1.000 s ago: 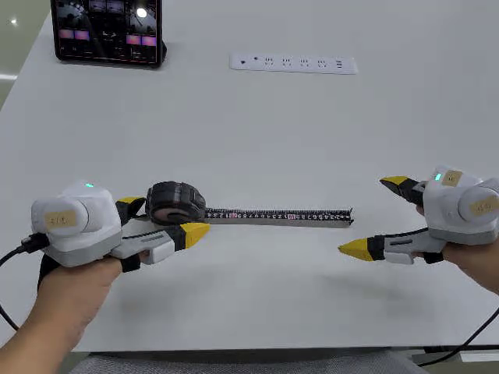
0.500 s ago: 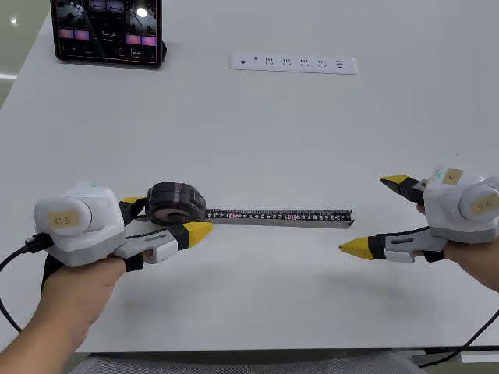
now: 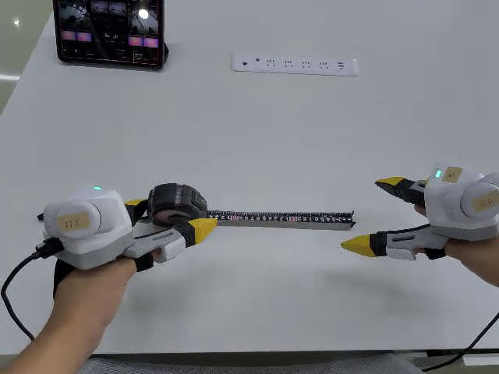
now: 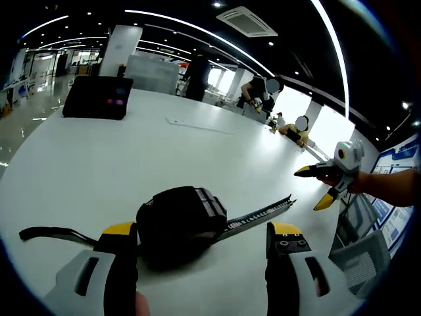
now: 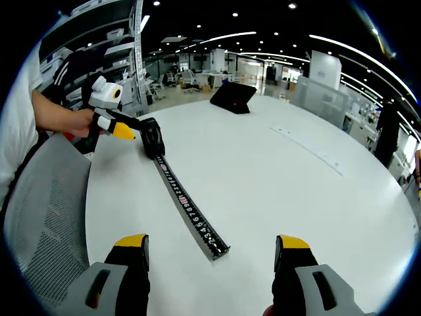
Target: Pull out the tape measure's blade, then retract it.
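Black tape measure case [image 3: 178, 205] noted in head view on white table [image 3: 257, 125], left of centre, between the wide-open jaws of left gripper [image 3: 170, 216] — straddled, not clamped. Extended blade [image 3: 281, 218] flat, long axis left to right, tip toward right gripper [image 3: 370, 214], near it but apart; jaws there spread wide, holding nothing. Count: one tape measure, one blade, two grippers, one tablet [image 3: 109, 31], one power strip [image 3: 295, 65]. Left gripper view: case between own jaws, contact not determinable. Right gripper view: blade tip just ahead, on the line between the jaws, case at far end. Judged — left nearer the case for retraction, right nearer the tip.
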`<action>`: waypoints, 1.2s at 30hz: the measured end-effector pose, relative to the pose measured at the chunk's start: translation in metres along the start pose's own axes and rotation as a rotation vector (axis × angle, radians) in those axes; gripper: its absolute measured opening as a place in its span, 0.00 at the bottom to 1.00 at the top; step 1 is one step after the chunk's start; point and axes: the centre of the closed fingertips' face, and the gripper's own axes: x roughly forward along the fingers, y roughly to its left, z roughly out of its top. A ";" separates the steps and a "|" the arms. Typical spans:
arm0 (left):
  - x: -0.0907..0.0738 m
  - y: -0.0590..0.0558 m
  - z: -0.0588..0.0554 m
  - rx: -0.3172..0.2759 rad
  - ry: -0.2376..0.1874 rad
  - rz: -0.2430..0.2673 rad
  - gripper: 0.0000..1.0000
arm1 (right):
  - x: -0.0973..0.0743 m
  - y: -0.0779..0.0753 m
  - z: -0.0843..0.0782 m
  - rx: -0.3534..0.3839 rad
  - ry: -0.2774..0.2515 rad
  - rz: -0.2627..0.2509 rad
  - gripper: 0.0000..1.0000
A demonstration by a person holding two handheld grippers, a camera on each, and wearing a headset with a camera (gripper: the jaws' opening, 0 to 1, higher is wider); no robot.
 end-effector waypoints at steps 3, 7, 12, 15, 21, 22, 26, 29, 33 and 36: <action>0.003 0.000 -0.001 -0.004 0.003 0.021 0.76 | 0.001 0.000 0.000 -0.018 0.015 0.014 0.74; 0.006 0.001 -0.002 -0.001 0.004 0.054 0.77 | 0.003 0.000 0.000 -0.037 0.029 0.034 0.69; 0.010 0.003 -0.002 -0.013 0.000 0.083 0.78 | 0.004 -0.002 -0.001 -0.061 0.048 0.055 0.66; 0.010 0.002 -0.002 -0.015 -0.005 0.104 0.78 | 0.005 -0.001 -0.003 -0.070 0.057 0.067 0.64; 0.011 0.005 -0.004 -0.009 -0.004 0.149 0.74 | 0.008 -0.001 -0.007 -0.096 0.084 0.091 0.60; 0.011 0.005 -0.004 -0.003 -0.001 0.156 0.74 | 0.009 -0.001 -0.008 -0.100 0.088 0.093 0.59; 0.013 0.006 -0.005 0.000 0.004 0.183 0.74 | 0.012 -0.001 -0.009 -0.115 0.103 0.113 0.56; 0.013 0.008 -0.006 0.009 0.015 0.202 0.73 | 0.013 -0.001 -0.009 -0.129 0.114 0.124 0.54; 0.014 0.010 -0.005 -0.003 0.018 0.226 0.71 | 0.015 -0.002 -0.011 -0.142 0.132 0.139 0.51; 0.016 0.013 -0.006 0.013 0.032 0.263 0.70 | 0.016 -0.001 -0.012 -0.157 0.151 0.150 0.46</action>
